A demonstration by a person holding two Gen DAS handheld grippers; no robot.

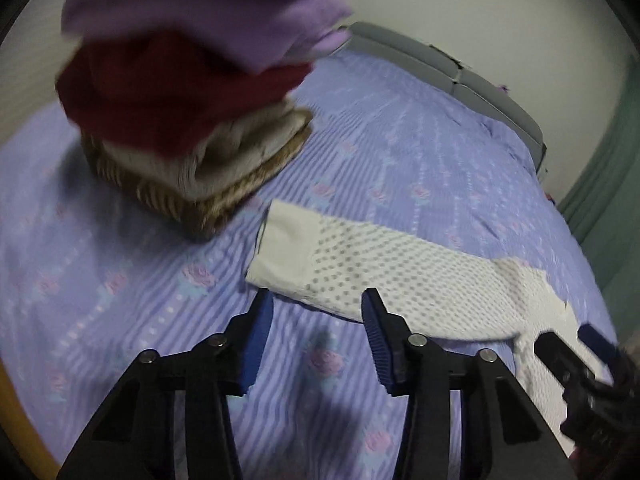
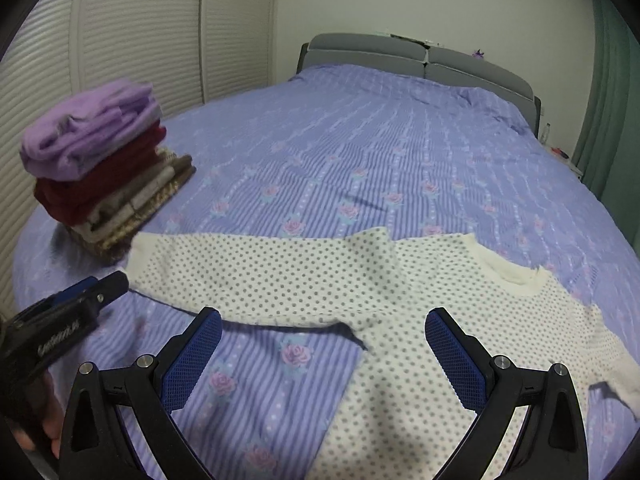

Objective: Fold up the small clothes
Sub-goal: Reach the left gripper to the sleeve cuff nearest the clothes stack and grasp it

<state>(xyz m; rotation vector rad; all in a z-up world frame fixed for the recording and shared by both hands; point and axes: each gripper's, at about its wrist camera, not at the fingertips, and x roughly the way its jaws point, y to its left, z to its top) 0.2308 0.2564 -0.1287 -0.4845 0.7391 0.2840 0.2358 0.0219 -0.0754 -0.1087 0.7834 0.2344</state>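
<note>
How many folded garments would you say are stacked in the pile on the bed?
4, maybe more hidden: purple top uppermost, dark red one beneath, cream one under that, and brown knit at the bottom.

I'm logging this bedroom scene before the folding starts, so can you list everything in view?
Polka-dot top: one, cream with grey dots, spread flat on the bed, sleeve stretched toward the stack.
Stack of folded clothes: one pile, lilac on top, dark red below, beige and brown at the bottom, on the bed by the sleeve cuff.
Bedspread: one, lilac striped with roses.
Headboard: one, grey, far end.
Curtain: green, right edge.
Left claw: blue pads, open, above the cuff.
Right claw: blue pads, open, over the top.
</note>
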